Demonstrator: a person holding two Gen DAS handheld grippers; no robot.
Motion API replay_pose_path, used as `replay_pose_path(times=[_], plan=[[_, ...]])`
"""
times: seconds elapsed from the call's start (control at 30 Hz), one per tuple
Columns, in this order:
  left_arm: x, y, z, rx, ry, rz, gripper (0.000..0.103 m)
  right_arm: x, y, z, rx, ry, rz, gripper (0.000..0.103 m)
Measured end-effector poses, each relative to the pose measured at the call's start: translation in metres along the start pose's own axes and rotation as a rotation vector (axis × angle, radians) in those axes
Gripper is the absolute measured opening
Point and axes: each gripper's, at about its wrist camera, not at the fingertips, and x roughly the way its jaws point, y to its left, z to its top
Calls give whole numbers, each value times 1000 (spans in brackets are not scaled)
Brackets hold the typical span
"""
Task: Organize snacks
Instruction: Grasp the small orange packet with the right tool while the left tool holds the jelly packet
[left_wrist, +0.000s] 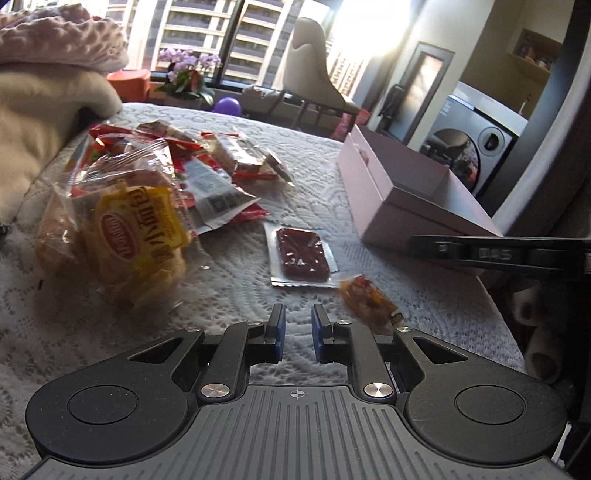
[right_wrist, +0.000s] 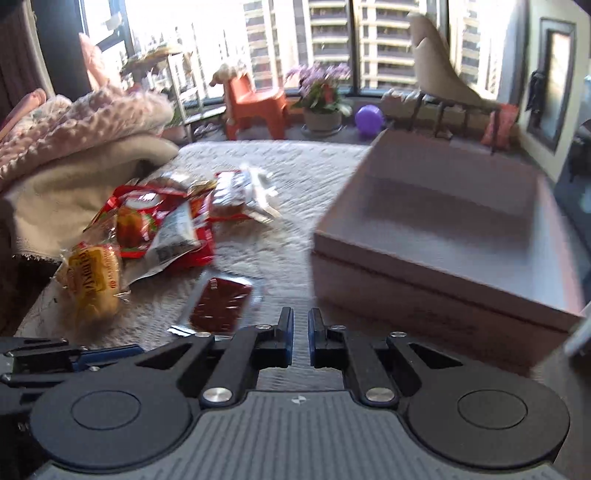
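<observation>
both grippers hover low over the bed (left_wrist: 229, 258), left gripper (left_wrist: 298, 328) and right gripper (right_wrist: 300, 334) each with a narrow gap and nothing between the pads. snack pile (left_wrist: 155, 173) sits toward the bed's left edge, red jelly pack (left_wrist: 302, 254) just beside it, small orange candy (left_wrist: 369, 295) near that, pink box (right_wrist: 443, 236) open at the right edge.

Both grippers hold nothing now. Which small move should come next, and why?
Probably move the left gripper forward onto the flat clear packet with the dark red slab and grasp it. Its jaws stand slightly apart and empty, this packet lies alone straight ahead, and the open pink cardboard box beside it looks empty.
</observation>
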Motion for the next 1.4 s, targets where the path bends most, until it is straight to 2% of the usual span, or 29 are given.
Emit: replay_pose_path(times=[0.03,0.1,0.13,0.23,0.3,0.43,0.47,0.5,0.6,0.73,0.87,0.93,1.0,1.1,1.2,1.33,1.4], plan=[[2,-2,1,2,3,5,18,-9,-10,-3,10,-16,-14,18],[5,-3,2,2,5,9,18,-29,-32,-8,49,-61,-54,51],[6,-4,3,1,6,8,18,-40,-43,-10,63,-105,-94,54],[11,-8,6,-5,12,5,18,-66,-75,-11,95,-241,-256,55],[15,-12,9,-7,16,-2,18,-65,-101,-4,147,-266,-310,56],[14,-16,12,13,6,8,18,-20,-142,13,201,-184,-351,54],[14,-14,13,14,6,18,18,-7,-146,17,199,-157,-350,47],[14,-12,14,12,6,28,18,6,-147,20,193,-134,-329,42],[16,-4,16,-4,8,51,18,30,-128,29,113,-145,-355,42],[21,-1,19,-7,17,57,18,49,-116,44,92,-140,-231,37],[25,-3,23,8,18,65,18,54,-115,54,81,-138,-265,37],[28,-5,27,13,14,67,18,39,-112,51,79,-168,-245,42],[36,-8,32,25,16,63,18,15,-107,43,71,-210,-205,58],[53,-17,40,68,49,81,19,-12,-98,28,40,-237,-171,66],[60,-24,47,111,56,83,21,-26,-83,11,11,-205,-120,67],[54,-17,52,91,28,116,22,-27,-46,-17,-33,-102,57,67],[49,-11,54,70,20,134,22,-21,-24,-26,-73,-60,118,67]])
